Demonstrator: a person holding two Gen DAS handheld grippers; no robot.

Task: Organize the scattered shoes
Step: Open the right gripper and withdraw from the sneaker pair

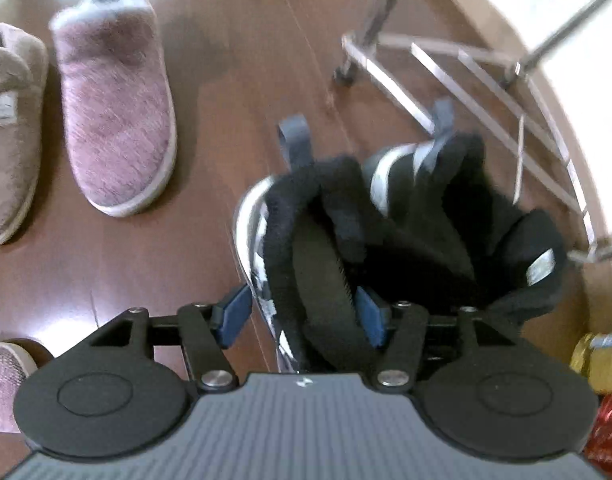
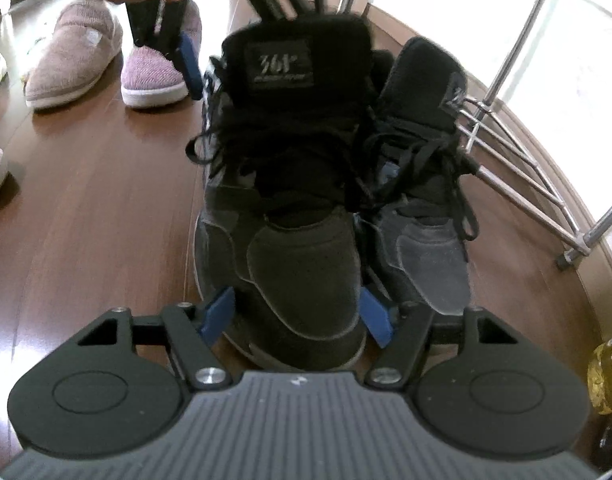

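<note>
Reads "361°" on the tongue patch [image 2: 279, 65] of the nearer black sneaker [image 2: 290, 208], digits partly blurred. Carries a smaller line beneath, too blurred to read.

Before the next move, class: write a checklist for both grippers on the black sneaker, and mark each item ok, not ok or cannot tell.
1. Left gripper straddles the sneaker heel: ok.
2. Right gripper straddles the toe: ok.
3. Pads pressing the shoe firmly: cannot tell.
4. Second sneaker apart from the first: not ok, they touch and the laces look tangled.
5. Rack clear of the shoes: not ok, it sits right beside the second sneaker.
6. Slippers out of the way: ok, off to one side.
</note>
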